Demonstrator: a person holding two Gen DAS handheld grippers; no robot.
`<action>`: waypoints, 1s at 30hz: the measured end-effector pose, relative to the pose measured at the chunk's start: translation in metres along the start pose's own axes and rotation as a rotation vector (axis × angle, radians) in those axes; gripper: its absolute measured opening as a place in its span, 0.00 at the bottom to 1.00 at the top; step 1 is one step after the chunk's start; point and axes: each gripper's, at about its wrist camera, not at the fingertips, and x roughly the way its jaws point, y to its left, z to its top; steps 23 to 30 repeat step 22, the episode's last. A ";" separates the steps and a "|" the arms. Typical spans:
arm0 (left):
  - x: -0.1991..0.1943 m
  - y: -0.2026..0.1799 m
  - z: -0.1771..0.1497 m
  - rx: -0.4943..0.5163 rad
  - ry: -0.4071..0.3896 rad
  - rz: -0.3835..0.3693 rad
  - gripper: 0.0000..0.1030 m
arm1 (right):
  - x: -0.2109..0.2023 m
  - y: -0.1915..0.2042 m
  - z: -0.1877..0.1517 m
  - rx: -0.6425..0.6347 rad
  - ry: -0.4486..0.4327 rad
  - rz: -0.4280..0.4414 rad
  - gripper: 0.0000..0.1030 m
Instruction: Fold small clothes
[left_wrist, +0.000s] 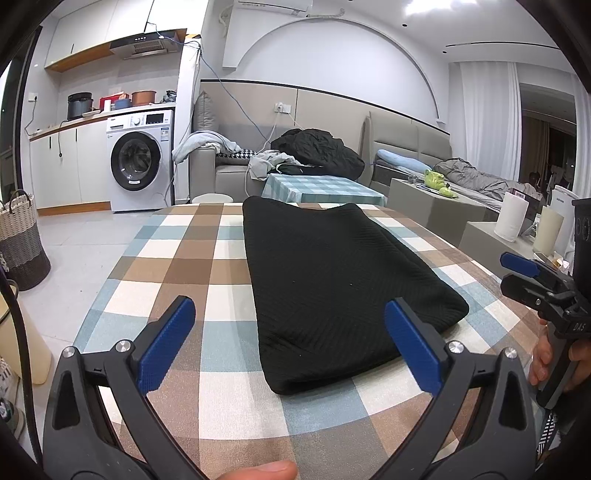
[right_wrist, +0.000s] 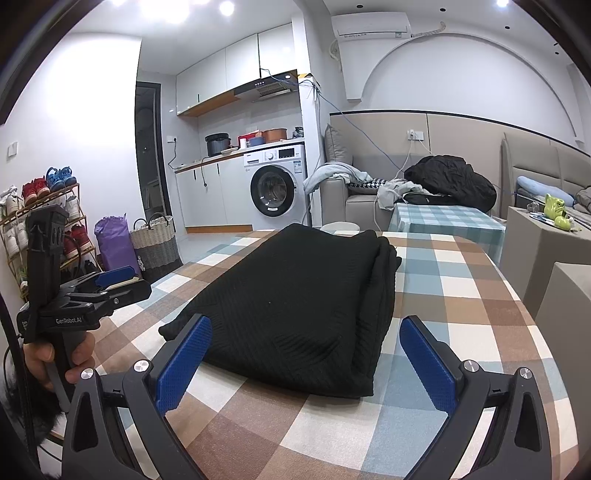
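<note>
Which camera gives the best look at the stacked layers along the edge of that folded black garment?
The right wrist view: the folded black garment shows its layered edge on the right side, running back from the near corner. In the left wrist view the garment looks like one smooth slab, its layers barely visible.

One folded black garment (left_wrist: 332, 280); two grippers, left (left_wrist: 290, 343), right (right_wrist: 306, 358); one checked table (left_wrist: 177, 258); one washing machine (left_wrist: 140, 158).
</note>
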 end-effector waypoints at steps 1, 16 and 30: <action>0.000 0.000 0.000 -0.002 0.000 0.000 0.99 | 0.000 0.000 0.000 0.000 -0.001 0.001 1.00; 0.000 0.000 0.000 -0.003 0.000 0.000 0.99 | 0.000 -0.001 0.000 0.000 0.001 0.002 1.00; 0.000 0.000 -0.001 -0.001 -0.001 -0.001 0.99 | 0.000 0.000 0.001 0.001 0.002 0.001 1.00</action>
